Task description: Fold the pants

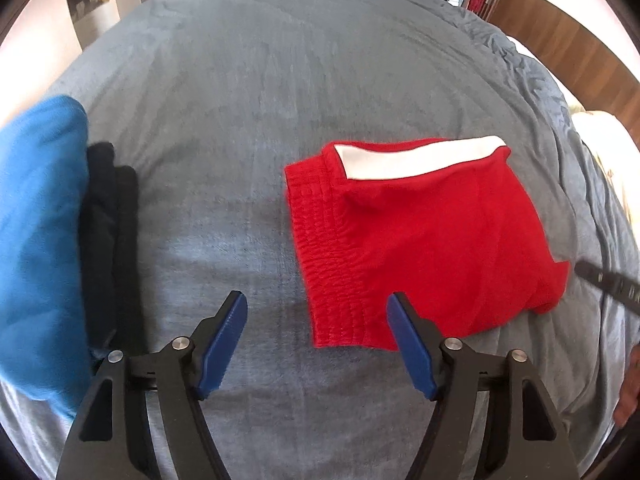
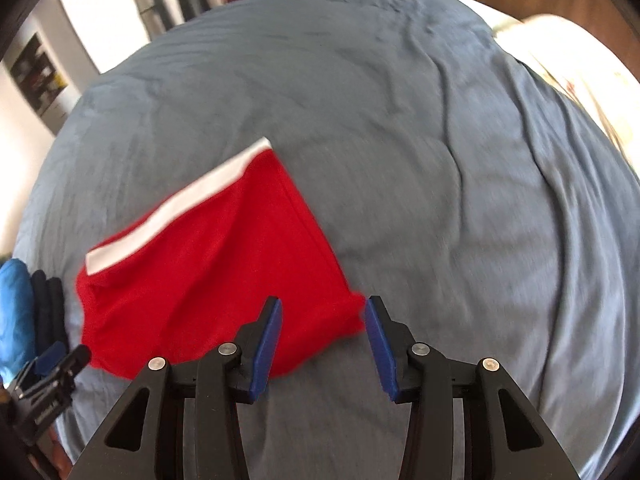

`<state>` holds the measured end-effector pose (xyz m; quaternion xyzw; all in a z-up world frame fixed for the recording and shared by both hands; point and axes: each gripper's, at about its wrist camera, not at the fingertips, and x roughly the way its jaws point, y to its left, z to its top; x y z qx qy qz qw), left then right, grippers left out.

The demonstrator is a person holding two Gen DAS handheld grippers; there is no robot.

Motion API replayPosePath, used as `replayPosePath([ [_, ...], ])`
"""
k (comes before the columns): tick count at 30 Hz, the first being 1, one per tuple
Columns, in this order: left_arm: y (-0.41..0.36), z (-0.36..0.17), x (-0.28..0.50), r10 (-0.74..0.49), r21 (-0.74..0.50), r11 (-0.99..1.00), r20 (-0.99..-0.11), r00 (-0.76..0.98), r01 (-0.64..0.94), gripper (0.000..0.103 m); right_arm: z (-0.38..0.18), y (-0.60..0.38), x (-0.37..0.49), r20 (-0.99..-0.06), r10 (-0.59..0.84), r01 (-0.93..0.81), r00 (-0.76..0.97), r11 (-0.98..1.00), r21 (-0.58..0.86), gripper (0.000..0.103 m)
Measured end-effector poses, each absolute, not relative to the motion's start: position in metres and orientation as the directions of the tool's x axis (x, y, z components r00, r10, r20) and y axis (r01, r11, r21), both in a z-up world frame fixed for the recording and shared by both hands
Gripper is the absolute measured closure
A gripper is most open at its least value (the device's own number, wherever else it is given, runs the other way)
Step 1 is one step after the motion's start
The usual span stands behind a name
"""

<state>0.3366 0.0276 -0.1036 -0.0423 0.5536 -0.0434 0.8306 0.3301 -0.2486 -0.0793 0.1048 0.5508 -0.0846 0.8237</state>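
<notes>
Red shorts (image 1: 416,240) with a white stripe lie folded into a compact rectangle on the grey-blue bedspread (image 1: 256,92). Their ribbed waistband faces left in the left wrist view. My left gripper (image 1: 318,304) is open and empty, just above the bed at the waistband's near corner. In the right wrist view the shorts (image 2: 216,280) lie left of centre. My right gripper (image 2: 324,310) is open and empty, its jaws either side of the shorts' near right corner. The right gripper's tip also shows at the right of the left wrist view (image 1: 608,284).
A blue folded garment (image 1: 40,248) and a dark folded garment (image 1: 112,248) lie stacked at the bed's left side. A cream pillow (image 1: 612,148) and a wooden headboard (image 1: 560,36) are on the right. The bedspread is wrinkled towards the right (image 2: 520,184).
</notes>
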Motion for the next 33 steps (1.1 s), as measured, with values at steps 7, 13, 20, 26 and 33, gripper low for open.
replayPosePath([
  [7, 0.025, -0.123, 0.339, -0.141, -0.145, 0.989, -0.925, 0.351, 0.016, 0.034, -0.095, -0.252, 0.316, -0.939, -0.013, 0.3, 0.344, 0.949, 0.097, 0.059],
  [13, 0.023, -0.132, 0.338, -0.134, -0.129, 0.991, -0.935, 0.329, 0.037, 0.034, -0.099, -0.262, 0.319, -0.921, -0.022, 0.338, 0.389, 0.934, 0.12, 0.059],
  [20, 0.024, -0.142, 0.347, -0.149, -0.142, 0.989, -0.944, 0.295, 0.045, 0.033, -0.116, -0.267, 0.328, -0.925, 0.0, 0.382, 0.379, 0.911, 0.157, 0.059],
  [26, 0.019, -0.146, 0.351, -0.153, -0.134, 0.988, -0.945, 0.289, 0.082, 0.037, -0.142, -0.277, 0.333, -0.94, 0.057, 0.442, 0.337, 0.871, 0.211, 0.059],
  [33, 0.02, -0.145, 0.355, -0.186, -0.165, 0.981, -0.942, 0.278, 0.098, 0.065, -0.145, -0.27, 0.337, -0.932, 0.095, 0.396, 0.35, 0.886, 0.239, 0.087],
])
